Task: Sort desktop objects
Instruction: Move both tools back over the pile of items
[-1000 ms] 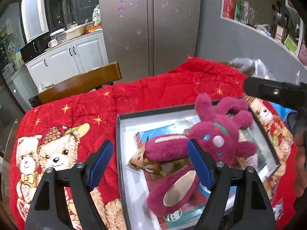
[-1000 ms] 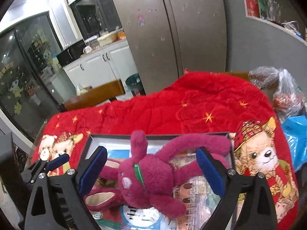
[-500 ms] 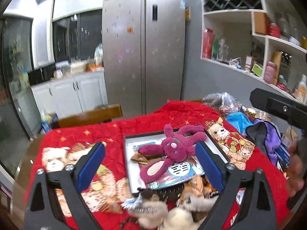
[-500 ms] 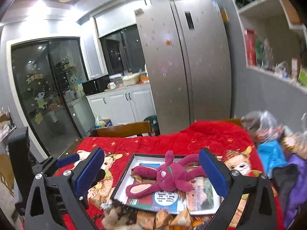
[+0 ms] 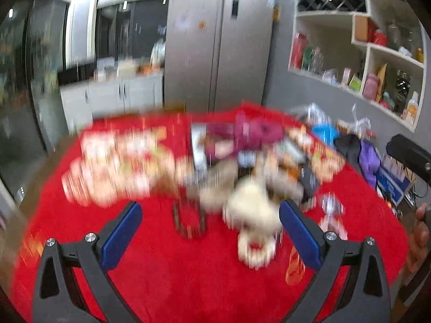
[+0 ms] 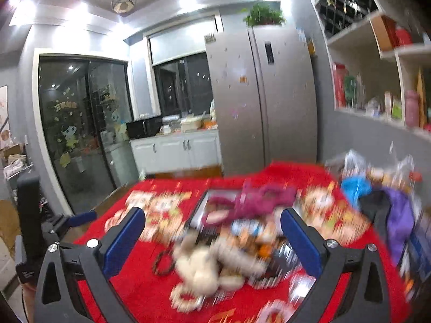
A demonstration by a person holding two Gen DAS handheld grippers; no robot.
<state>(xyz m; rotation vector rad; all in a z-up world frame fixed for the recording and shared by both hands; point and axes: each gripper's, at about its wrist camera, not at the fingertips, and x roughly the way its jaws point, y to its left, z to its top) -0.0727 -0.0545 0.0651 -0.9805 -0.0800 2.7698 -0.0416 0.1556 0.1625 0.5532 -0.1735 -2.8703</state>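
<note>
Both views are blurred by motion. A magenta plush rabbit (image 5: 250, 132) lies in a shallow white box (image 5: 198, 148) at the far side of the red blanket; it also shows in the right wrist view (image 6: 258, 199). A cream plush toy (image 5: 253, 207) lies nearer, among blurred small items, and shows in the right wrist view (image 6: 199, 266). My left gripper (image 5: 210, 228) is open and empty, pulled back above the blanket. My right gripper (image 6: 212, 231) is open and empty, also well back from the pile.
A dark loop-shaped item (image 5: 190, 220) lies on the red blanket (image 5: 161, 269). Bags and purple cloth (image 5: 369, 153) sit at the right. A fridge (image 5: 218, 43), white cabinets (image 5: 121, 94) and wall shelves (image 5: 377, 40) stand behind the table.
Both grippers have pulled far back and up from the box with the magenta rabbit. The whole table and the cream toy have come into view. Both stay open.
</note>
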